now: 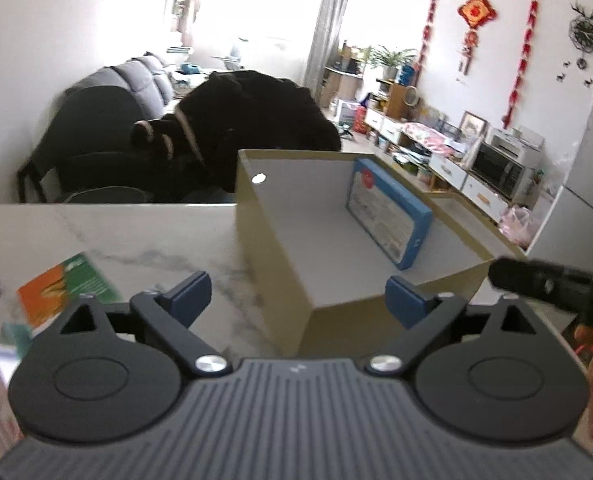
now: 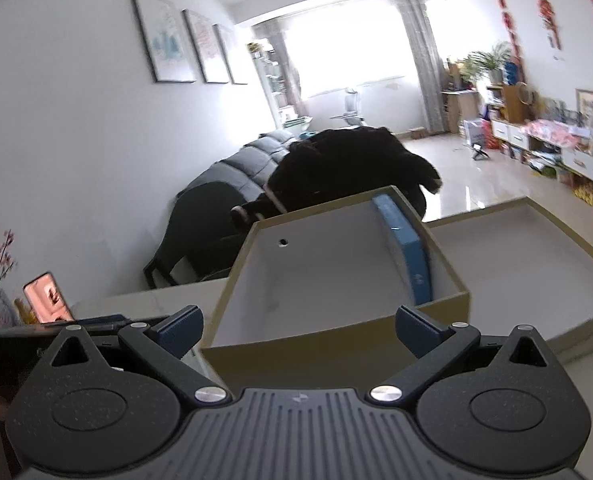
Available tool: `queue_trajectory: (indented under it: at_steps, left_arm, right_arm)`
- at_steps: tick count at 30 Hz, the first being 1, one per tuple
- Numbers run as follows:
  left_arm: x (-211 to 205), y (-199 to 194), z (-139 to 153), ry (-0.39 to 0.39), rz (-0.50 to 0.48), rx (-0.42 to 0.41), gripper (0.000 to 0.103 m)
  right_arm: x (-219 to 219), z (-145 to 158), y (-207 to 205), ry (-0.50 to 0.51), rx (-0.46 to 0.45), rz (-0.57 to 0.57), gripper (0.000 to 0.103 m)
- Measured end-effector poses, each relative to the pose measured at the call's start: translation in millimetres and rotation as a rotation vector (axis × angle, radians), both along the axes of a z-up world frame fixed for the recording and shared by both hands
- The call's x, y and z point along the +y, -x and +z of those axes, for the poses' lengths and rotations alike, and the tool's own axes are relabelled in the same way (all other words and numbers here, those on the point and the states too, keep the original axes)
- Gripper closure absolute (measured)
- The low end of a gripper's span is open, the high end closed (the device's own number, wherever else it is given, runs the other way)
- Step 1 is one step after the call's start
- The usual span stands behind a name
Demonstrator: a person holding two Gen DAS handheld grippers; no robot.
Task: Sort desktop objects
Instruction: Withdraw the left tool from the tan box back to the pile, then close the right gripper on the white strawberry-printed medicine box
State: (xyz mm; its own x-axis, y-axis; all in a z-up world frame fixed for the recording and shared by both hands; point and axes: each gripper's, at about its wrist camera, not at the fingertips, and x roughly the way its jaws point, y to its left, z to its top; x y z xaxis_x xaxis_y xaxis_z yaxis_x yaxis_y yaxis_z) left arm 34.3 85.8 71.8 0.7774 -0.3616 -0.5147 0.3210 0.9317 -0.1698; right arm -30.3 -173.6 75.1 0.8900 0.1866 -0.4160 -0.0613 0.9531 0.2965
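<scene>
One blue box [image 1: 390, 212] leans at 1 o'clock inside one open carton [image 1: 272, 248]; both grippers, left [image 1: 298, 300] and right [image 2: 298, 330], gape empty.

Marble table [image 1: 96, 232] — carries cardboard box [image 1: 272, 264] (open-topped) and 1 green-orange packet [image 1: 68, 288].

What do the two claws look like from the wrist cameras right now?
Both match. The left claw and right claw each have blue rectangular pads on black angled linkage arms, silver pivot screws, two round black discs and a grey ribbed housing bearing a small pale mark. No cables or sleeves show.
</scene>
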Motion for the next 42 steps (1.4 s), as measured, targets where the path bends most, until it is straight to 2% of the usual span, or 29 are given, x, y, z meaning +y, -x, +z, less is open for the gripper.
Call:
queue_trajectory:
  at_steps: [5, 9, 17, 21, 25, 30, 33, 37, 42]
  left_arm:
    - [26.9, 20.6, -4.9, 0.0, 0.051, -0.04, 0.001]
    - [55.2, 40.2, -7.5, 0.006, 0.11, -0.077, 0.0]
    - [107.7, 72.1, -20.2, -0.003, 0.24, -0.091, 0.0]
    - [127.0, 85.4, -28.3, -0.046, 0.295, -0.086, 0.0]
    - [150.3, 100.8, -35.9, -0.057, 0.344, -0.071, 0.0]
    - [179.5, 121.0, -45.1, 0.026, 0.371, -0.039, 0.0]
    - [189.3, 126.6, -51.9, 0.024, 0.394, -0.019, 0.0]
    - [197.7, 126.3, -63.8, 0.009, 0.419, 0.023, 0.0]
    - [204.1, 123.9, -74.6, 0.029, 0.435, 0.07, 0.0]
  right_arm:
    - [21.4, 9.4, -1.7, 0.05, -0.019, 0.082, 0.0]
    - [36.4, 15.5, -4.3, 0.095, -0.027, 0.139, 0.0]
    - [61.4, 19.0, -12.2, 0.021, 0.006, 0.293, 0.0]
    - [79.2, 12.9, -21.2, -0.021, 0.049, 0.374, 0.0]
    - [98.3, 8.4, -24.7, -0.033, 0.063, 0.437, 0.0]
    - [123.0, 2.3, -25.4, -0.066, 0.084, 0.523, 0.0]
    - [135.0, -5.4, -27.5, -0.094, 0.102, 0.562, 0.0]
    - [145.6, -13.9, -33.2, -0.122, 0.126, 0.584, 0.0]
    - [153.3, -20.1, -53.0, -0.13, 0.146, 0.565, 0.001]
